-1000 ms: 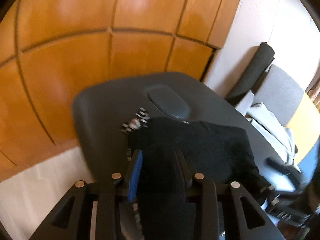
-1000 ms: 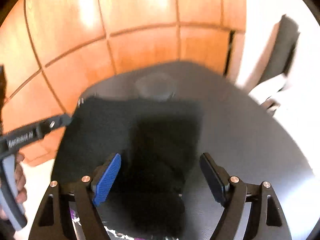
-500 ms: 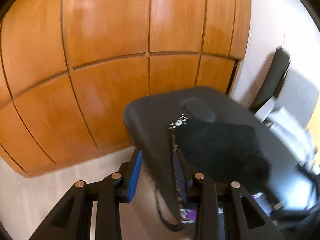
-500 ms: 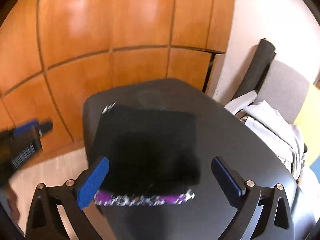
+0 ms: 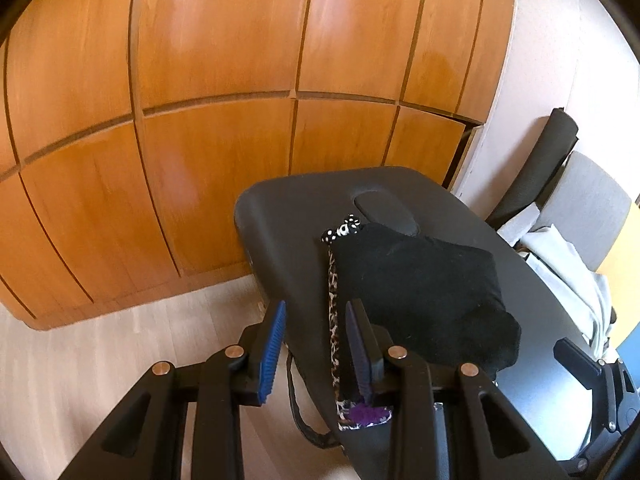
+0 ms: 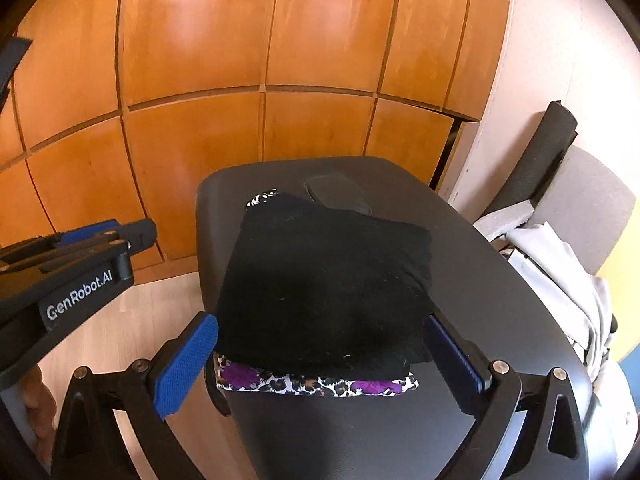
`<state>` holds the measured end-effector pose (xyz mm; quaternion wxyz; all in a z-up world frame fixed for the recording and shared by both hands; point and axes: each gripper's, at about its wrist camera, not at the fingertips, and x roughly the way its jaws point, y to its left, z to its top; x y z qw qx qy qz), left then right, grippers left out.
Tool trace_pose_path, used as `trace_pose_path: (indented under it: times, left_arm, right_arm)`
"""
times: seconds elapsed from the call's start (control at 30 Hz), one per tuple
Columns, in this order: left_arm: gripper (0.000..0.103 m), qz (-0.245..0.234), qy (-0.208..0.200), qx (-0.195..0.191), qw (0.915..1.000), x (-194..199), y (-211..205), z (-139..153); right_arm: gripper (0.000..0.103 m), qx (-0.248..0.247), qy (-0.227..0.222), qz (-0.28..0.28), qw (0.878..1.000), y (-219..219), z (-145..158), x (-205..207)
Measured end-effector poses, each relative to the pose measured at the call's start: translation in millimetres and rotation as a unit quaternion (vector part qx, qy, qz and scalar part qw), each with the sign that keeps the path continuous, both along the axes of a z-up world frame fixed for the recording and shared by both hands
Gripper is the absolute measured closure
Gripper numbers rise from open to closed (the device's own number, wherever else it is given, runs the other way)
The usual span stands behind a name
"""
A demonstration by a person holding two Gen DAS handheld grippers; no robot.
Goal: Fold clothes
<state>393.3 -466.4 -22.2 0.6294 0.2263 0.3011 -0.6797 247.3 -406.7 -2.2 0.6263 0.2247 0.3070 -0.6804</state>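
- Left wrist view: the left gripper (image 5: 314,346) hangs at the near left edge of the dark tabletop (image 5: 280,216), its fingers (image 5: 272,350) parted with nothing pinched between them. The patterned trim (image 5: 333,312) of the garment runs up through the gap, lying on the tabletop, and the pads do not press it. The black folded garment (image 5: 420,292) lies just to the right, reaching toward the oval inset (image 5: 386,214) at the far end.
- Only this view shows a dark strap (image 5: 298,412) dangling off the tabletop's near edge, and the garment's lumpy right side, with a rounded bulge near the right gripper's finger (image 5: 578,358) at the frame edge.
- Right wrist view: the right gripper (image 6: 320,354) has its fingers (image 6: 186,364) spread wide and released, one on each side of the garment's (image 6: 328,280) near edge and clear of the cloth. The purple floral hem (image 6: 316,384) peeks out under the black layer.
- Only here does the garment read as a roughly square packet in the middle of the tabletop (image 6: 480,264), with the left gripper (image 6: 100,240) off the tabletop's left side, held in a hand (image 6: 36,404).
- Both views show light clothes on a grey chair (image 6: 588,208) to the right.
- Judgement: this fold looks finished and let go. The next move probably calls for tidying the bulging right side, or moving on to the chair's clothes.
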Motion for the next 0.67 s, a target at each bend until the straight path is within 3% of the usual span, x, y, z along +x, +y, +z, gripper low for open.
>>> trace_pose_path:
  times: [0.2,0.57,0.67]
  left_arm:
    - [0.072,-0.01,0.003,0.003,0.9999,-10,0,1]
    - [0.072,0.009,0.017,-0.048,0.9987,0,7,16]
    - [0.072,0.009,0.012,-0.037,0.9992,0,5,14]
  right_arm:
    - [0.0,0.005,-0.011,0.001,1.0,-2,-4,-7]
    - [0.0,0.009,-0.029,-0.008,1.0,-4,-10,-17]
    - [0.0,0.01,-0.032,-0.01,0.999,-7,-12,-16]
